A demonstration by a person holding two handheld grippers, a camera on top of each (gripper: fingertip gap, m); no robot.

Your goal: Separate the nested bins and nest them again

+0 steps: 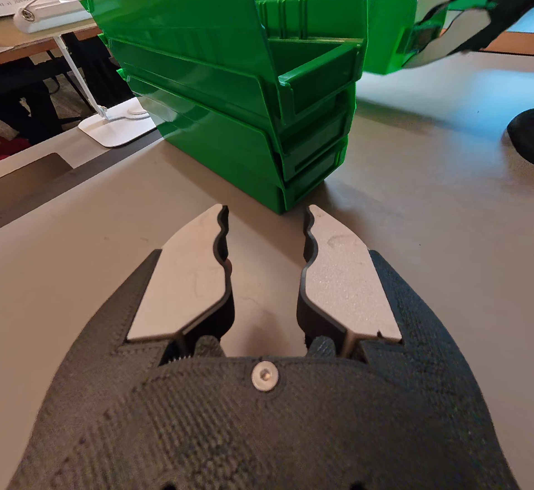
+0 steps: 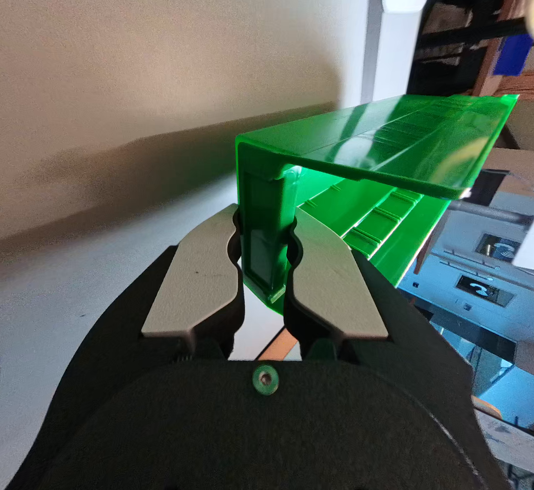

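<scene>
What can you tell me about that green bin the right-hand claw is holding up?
The glossy green plastic bin is a long open-topped box, slightly see-through where light passes, with raised ribs along its inner wall. It is turned on its side in the air, touching nothing else visible. The right gripper is shut on its short front lip, one grey finger on each face. In the left wrist view it hangs beside the stack of nested green bins.

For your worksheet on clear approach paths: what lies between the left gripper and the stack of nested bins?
Nothing: in the left wrist view only bare table separates the open left gripper from the stack.
</scene>
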